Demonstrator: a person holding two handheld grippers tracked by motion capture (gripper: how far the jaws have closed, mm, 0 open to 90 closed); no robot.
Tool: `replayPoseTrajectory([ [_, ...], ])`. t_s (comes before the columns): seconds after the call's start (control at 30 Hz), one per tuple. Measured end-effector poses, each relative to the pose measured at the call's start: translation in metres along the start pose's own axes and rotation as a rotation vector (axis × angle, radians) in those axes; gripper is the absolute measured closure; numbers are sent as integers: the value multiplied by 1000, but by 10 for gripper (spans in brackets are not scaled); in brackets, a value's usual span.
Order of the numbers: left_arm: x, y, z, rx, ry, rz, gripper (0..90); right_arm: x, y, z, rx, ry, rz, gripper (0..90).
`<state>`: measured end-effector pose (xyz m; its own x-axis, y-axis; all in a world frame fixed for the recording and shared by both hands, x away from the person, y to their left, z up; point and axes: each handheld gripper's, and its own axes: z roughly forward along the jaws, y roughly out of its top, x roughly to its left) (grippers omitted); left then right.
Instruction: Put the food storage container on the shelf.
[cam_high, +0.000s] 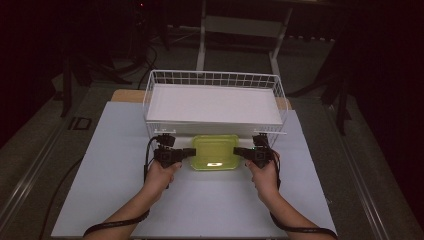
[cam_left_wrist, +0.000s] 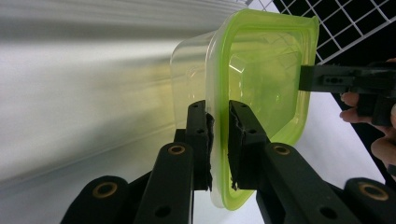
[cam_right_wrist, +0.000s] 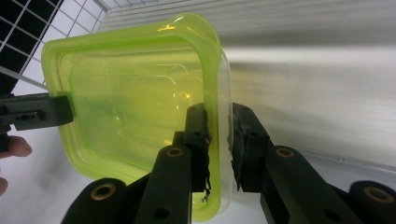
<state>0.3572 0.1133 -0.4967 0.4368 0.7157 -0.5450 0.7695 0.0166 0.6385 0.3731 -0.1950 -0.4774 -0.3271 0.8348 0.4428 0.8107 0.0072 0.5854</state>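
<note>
While darkness swallows the room around the pale table (cam_high: 120, 200), the white wire basket (cam_high: 215, 80) stands at its far edge. Both the left gripper (cam_left_wrist: 218, 140) and right gripper (cam_right_wrist: 219, 140) clamp opposite rims of the lime-lidded clear container (cam_high: 215, 151), whose inside is hard to make out.

Translucent lime-green lidded container (cam_high: 215, 151), square with rounded corners; level, lid up, just before the wire basket (cam_high: 150, 95)

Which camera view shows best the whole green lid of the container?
The high view: the green lid is seen whole from above, between the left gripper and right gripper, before the wire basket. Each gripper view shows it obliquely, its near rim between the jaws.
</note>
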Motion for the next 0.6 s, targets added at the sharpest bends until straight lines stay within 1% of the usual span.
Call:
replayPoseTrajectory([
  [0.1, 3, 0, 4, -6, 7, 2, 802, -1, 0, 4, 5, -8, 2, 779],
  [0.13, 4, 0, 4, -8, 5, -2, 800, -2, 1, 6, 0, -16, -5, 779],
  [0.17, 5, 1, 5, -13, 3, -14, 800, -3, 1, 7, -12, -12, -13, 779],
  [0.27, 7, 3, 6, -23, 10, 4, 797, -3, 3, 8, -25, -14, -17, 780],
  [0.33, 9, 5, 8, -25, 14, 3, 792, -2, 3, 8, -35, -23, -17, 782],
  [0.37, 10, 6, 10, -29, 14, 0, 791, -2, 4, 8, -39, -19, -15, 783],
  [0.4, 12, 6, 11, -37, 16, 5, 788, -2, 4, 9, -45, -12, -19, 784],
  [0.47, 14, 6, 12, -48, 1, 7, 782, -2, 4, 10, -57, -18, -23, 782],
  [0.53, 15, 5, 13, -68, -4, 20, 773, -4, 3, 10, -69, -13, -9, 781],
  [0.6, 17, 3, 15, -90, -13, 29, 764, -4, 3, 11, -85, -12, -17, 775],
])
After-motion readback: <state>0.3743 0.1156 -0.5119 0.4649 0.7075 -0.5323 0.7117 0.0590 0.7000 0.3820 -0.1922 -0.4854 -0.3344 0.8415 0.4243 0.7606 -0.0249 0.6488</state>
